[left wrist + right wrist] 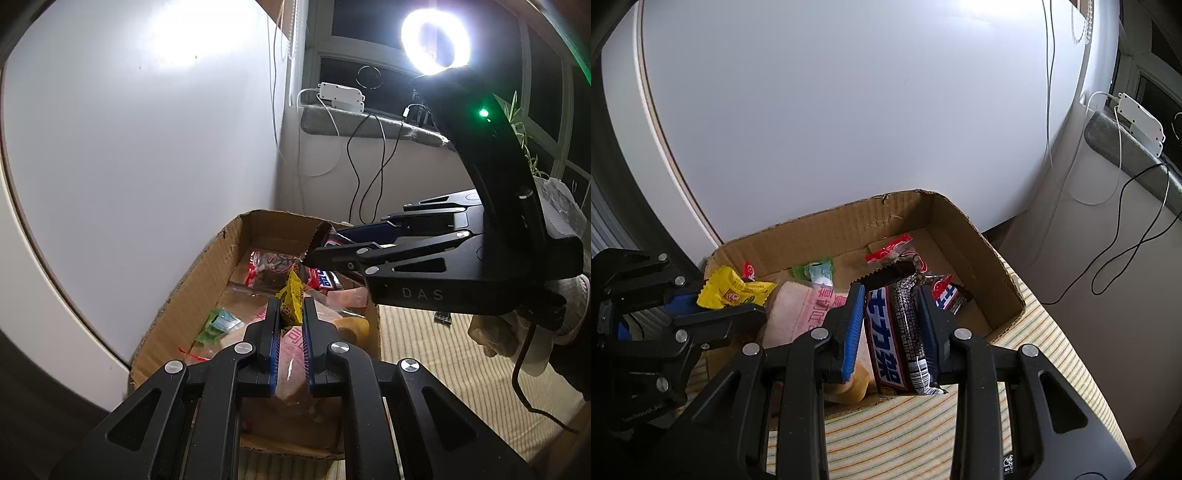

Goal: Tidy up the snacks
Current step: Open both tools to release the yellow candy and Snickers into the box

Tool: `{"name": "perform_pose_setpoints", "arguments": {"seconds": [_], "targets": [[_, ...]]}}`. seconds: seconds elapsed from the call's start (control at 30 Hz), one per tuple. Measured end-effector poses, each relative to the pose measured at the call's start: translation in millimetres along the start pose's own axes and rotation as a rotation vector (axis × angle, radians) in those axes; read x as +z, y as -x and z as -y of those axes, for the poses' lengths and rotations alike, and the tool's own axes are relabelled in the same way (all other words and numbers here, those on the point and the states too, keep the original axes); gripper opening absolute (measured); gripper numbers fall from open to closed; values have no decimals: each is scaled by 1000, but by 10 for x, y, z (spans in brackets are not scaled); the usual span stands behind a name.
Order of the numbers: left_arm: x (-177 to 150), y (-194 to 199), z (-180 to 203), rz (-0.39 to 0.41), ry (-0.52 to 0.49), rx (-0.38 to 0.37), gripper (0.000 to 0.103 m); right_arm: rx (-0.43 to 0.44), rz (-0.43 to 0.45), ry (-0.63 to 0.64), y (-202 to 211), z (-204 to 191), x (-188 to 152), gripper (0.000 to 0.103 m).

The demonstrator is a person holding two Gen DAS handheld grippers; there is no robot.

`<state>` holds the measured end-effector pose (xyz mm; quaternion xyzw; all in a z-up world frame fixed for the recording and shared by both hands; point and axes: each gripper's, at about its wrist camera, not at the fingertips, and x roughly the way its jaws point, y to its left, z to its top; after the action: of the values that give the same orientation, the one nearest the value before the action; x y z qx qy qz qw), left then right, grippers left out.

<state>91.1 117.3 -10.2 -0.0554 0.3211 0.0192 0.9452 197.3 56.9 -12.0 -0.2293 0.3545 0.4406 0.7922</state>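
The right gripper [892,321] is clamped on a dark chocolate bar [905,332], long axis along the fingers, directly above the brown cardboard box's [979,251] near edge; the left gripper [290,314] pinches a yellow candy wrapper [291,299].

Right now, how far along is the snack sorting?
Done: several snacks already lie in the cardboard box, among them a green candy, a red packet and a pink pack.
In hand: the left tongs are shut on a yellow candy; the right tongs grip a chocolate bar, both over the box.
Left: dropping these two in. No other loose snacks show.
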Motion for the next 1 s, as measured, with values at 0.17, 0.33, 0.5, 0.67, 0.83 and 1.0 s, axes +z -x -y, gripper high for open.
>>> {"name": "perform_pose_setpoints", "arguments": {"seconds": [0.17, 0.33, 0.5, 0.67, 0.83, 1.0], "targets": [[2, -11, 12, -7, -1, 8, 10, 0, -3, -10, -49, 14, 24, 30], [17, -11, 11, -4, 1, 19, 11, -9, 6, -23, -60, 38, 58, 31], [7, 17, 12, 3, 1, 30, 43, -20, 25, -44, -19, 86, 59, 58], [-1, 59, 2, 4, 5, 42, 55, -66, 52, -55, 67, 112, 53, 85], [3, 77, 17, 3, 2, 48, 59, -95, 63, -78, 167, 170, 28, 86], [-1, 141, 57, 16, 1, 47, 59, -117, 69, -86, 295, 210, -36, 86]]}}
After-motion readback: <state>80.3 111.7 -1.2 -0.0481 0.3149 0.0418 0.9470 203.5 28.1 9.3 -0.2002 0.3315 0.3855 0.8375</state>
